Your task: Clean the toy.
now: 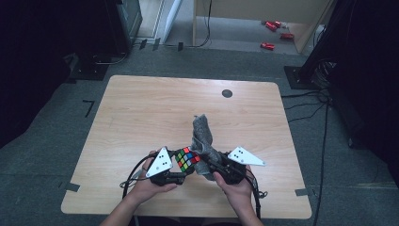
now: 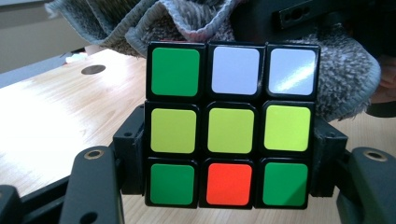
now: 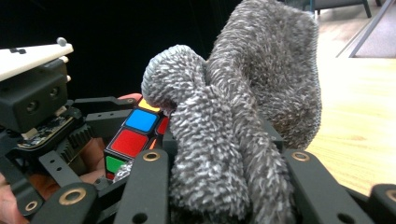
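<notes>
Left gripper (image 1: 181, 175) clamped on cube (image 2: 231, 123), rigid, slick faces, grip flat sides; right gripper (image 1: 214, 165) clamped on towel (image 3: 243, 140), soft, floppy; near table (image 1: 141, 113) front edge.

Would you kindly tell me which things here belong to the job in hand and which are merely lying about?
In hand:
- puzzle cube, clamped in the left claw
- grey towel, bunched in the right claw and touching the cube

Lying about:
- red toy cars on the floor beyond the table
- black disc near the table's far edge
</notes>
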